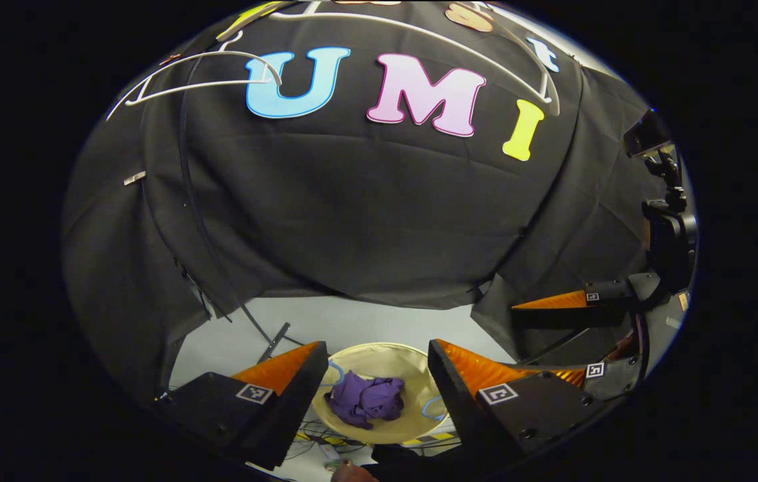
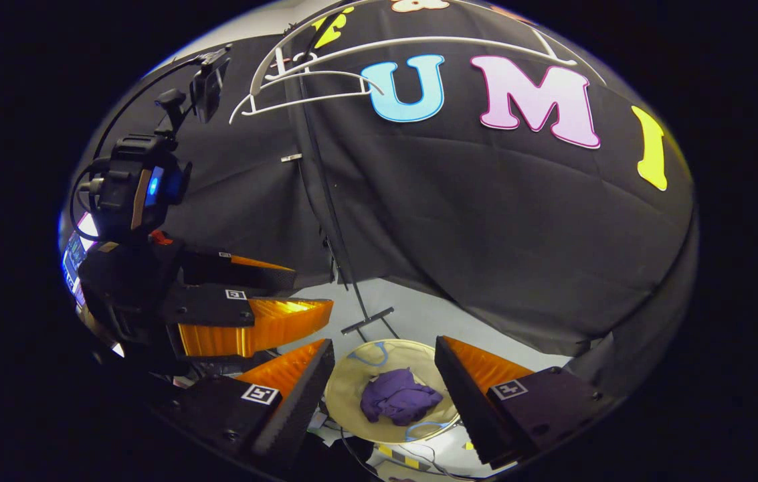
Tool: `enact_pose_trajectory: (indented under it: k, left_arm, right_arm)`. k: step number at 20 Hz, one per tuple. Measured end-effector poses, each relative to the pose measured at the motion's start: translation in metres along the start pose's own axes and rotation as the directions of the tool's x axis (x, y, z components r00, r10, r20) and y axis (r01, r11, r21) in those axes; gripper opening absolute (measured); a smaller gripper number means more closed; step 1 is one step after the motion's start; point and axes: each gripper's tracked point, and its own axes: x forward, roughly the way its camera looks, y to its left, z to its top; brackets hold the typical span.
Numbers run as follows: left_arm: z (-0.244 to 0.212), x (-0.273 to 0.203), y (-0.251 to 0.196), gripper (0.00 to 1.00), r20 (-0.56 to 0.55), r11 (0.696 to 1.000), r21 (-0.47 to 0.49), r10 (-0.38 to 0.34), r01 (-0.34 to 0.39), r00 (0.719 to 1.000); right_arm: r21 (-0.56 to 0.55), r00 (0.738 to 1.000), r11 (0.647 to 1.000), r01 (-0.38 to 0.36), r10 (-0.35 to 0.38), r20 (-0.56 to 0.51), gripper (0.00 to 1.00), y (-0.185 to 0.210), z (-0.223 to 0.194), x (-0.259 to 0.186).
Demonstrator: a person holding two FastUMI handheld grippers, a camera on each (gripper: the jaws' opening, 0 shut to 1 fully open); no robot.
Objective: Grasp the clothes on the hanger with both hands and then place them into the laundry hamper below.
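A crumpled purple garment [image 1: 365, 399] [image 2: 397, 397] lies inside the round cream laundry hamper [image 1: 412, 371] [image 2: 345, 391] on the floor. My left gripper [image 1: 376, 358] hangs open above the hamper with nothing between its fingers. My right gripper [image 2: 384, 355] is open too, over the same hamper and holding nothing. The right gripper [image 1: 552, 335] also appears at the right of the left gripper view, open. At the left of the right gripper view the left gripper [image 2: 308, 294] stands open. Bare white hangers [image 1: 205, 77] [image 2: 312, 84] hang high on the rack.
A black rack pole [image 1: 195, 201] [image 2: 328, 201] runs down to a foot [image 2: 368, 321] on the pale floor [image 1: 352, 321] behind the hamper. Black cloth walls close the back and sides. Cables and yellow-black tape [image 2: 405, 460] lie by the hamper's near rim.
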Motion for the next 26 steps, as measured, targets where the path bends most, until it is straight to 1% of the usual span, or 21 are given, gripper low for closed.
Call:
enact_pose_trajectory:
  k: [4,8,11,14,17,18,20,22,23,24,26]
  left_arm:
    - [0.003,-0.030,0.005,0.95,0.042,0.999,0.028,-0.028,0.027,0.999]
    - [0.014,-0.073,0.011,0.95,0.118,0.995,0.079,-0.067,0.058,0.991]
    - [0.020,-0.118,0.022,0.96,0.190,0.990,0.114,-0.103,0.082,0.976]
    - [0.021,-0.157,0.032,0.95,0.251,0.983,0.148,-0.142,0.108,0.957]
    - [0.018,-0.194,0.042,0.95,0.286,0.976,0.169,-0.181,0.137,0.941]
    - [0.021,-0.207,0.045,0.96,0.304,0.974,0.180,-0.191,0.141,0.933]
    - [0.029,-0.240,0.052,0.95,0.350,0.969,0.202,-0.208,0.143,0.913]
    - [0.032,-0.271,0.051,0.95,0.395,0.962,0.220,-0.239,0.162,0.887]
    - [0.035,-0.287,0.050,0.92,0.417,0.959,0.225,-0.254,0.172,0.873]
    - [0.036,-0.300,0.049,0.95,0.436,0.957,0.229,-0.266,0.180,0.860]
    - [0.039,-0.329,0.049,0.95,0.471,0.955,0.233,-0.275,0.183,0.838]
  right_arm:
    - [-0.028,0.998,0.999,0.033,-0.031,0.046,0.98,0.021,0.010,-0.023]
    - [-0.020,0.989,0.995,0.095,-0.092,0.116,0.99,0.047,0.022,-0.057]
    - [-0.043,0.979,0.990,0.136,-0.128,0.161,0.99,0.075,0.028,-0.079]
    - [-0.081,0.959,0.977,0.196,-0.174,0.226,0.99,0.101,0.039,-0.110]
    - [-0.041,0.931,0.975,0.220,-0.197,0.307,0.99,0.133,0.052,-0.138]
    - [-0.023,0.918,0.973,0.229,-0.208,0.339,0.98,0.143,0.056,-0.147]
    - [-0.007,0.887,0.964,0.267,-0.243,0.393,0.98,0.156,0.065,-0.168]
    - [-0.005,0.845,0.946,0.323,-0.286,0.451,0.98,0.170,0.075,-0.192]
    - [0.002,0.824,0.939,0.343,-0.302,0.479,0.98,0.177,0.081,-0.204]
    - [0.011,0.806,0.935,0.355,-0.312,0.503,0.98,0.185,0.085,-0.217]
    - [0.038,0.777,0.931,0.363,-0.325,0.540,0.98,0.201,0.092,-0.239]
